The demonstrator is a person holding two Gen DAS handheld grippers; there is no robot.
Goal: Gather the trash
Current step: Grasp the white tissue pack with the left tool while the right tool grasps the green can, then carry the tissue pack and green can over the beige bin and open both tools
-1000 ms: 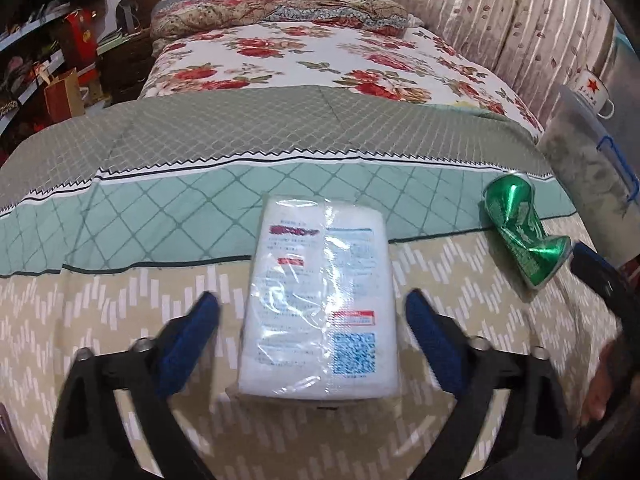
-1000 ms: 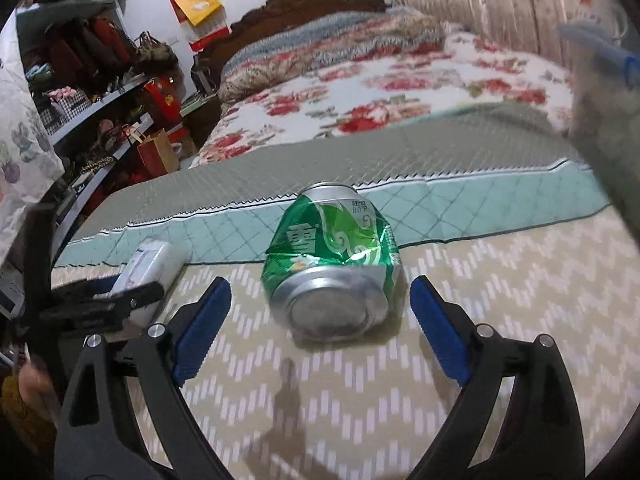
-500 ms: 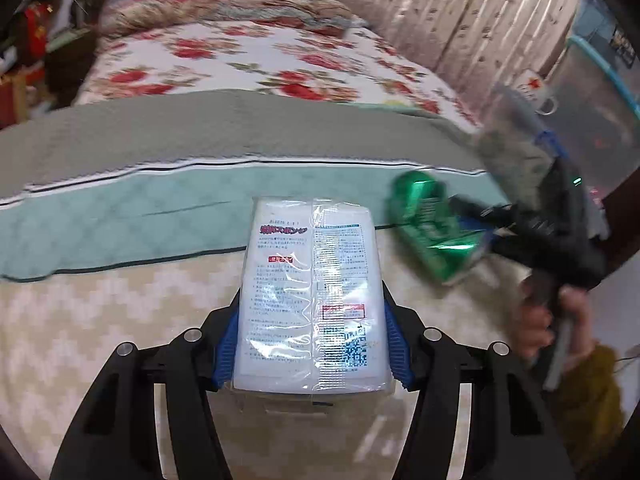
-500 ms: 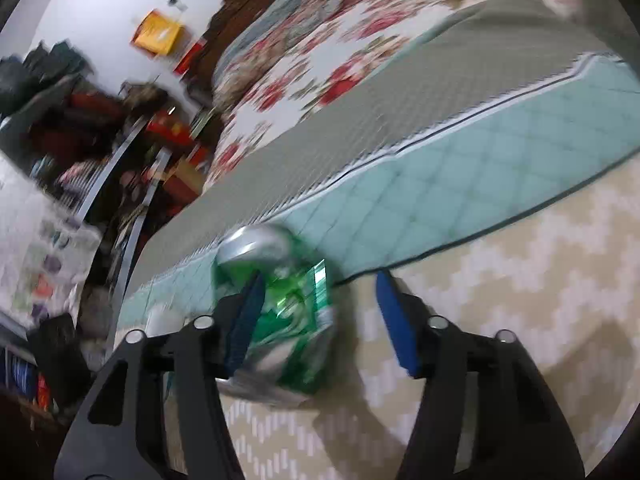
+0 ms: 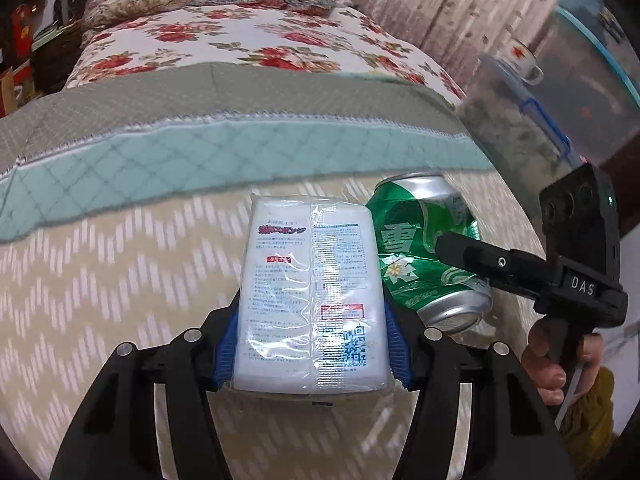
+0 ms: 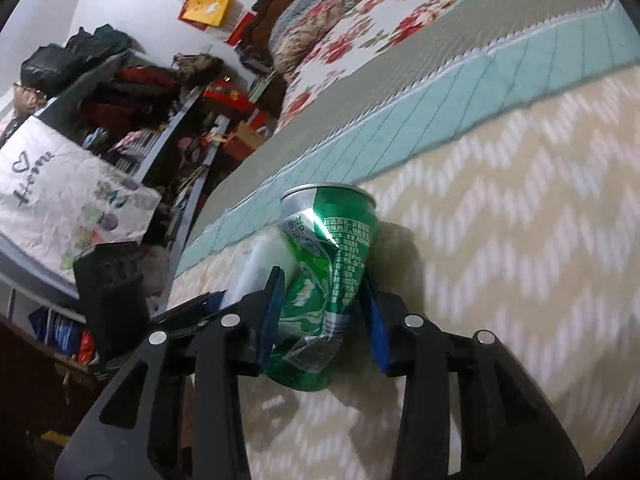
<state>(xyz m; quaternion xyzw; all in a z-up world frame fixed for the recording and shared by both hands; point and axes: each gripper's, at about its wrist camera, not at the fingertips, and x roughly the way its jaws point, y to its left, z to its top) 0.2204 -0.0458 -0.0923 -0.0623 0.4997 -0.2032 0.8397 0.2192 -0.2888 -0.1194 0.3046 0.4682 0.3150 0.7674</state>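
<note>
**Operator:** On the bed (image 5: 120,288), near its foot edge, what is secured?

**Technician:** Left gripper (image 5: 310,344): jaws clamped on the white plastic-wrapped rectangular packet (image 5: 308,296). Right gripper (image 6: 324,320): jaws have just been closing, now gripping the dented green aluminium can (image 6: 324,276).

**Operator:** Remaining?

**Technician:** Both items are barely clear of the bedspread. Disposal is judged outstanding; no bin is identifiable.

"DAS" on the right tongs' body (image 5: 582,288).
</note>
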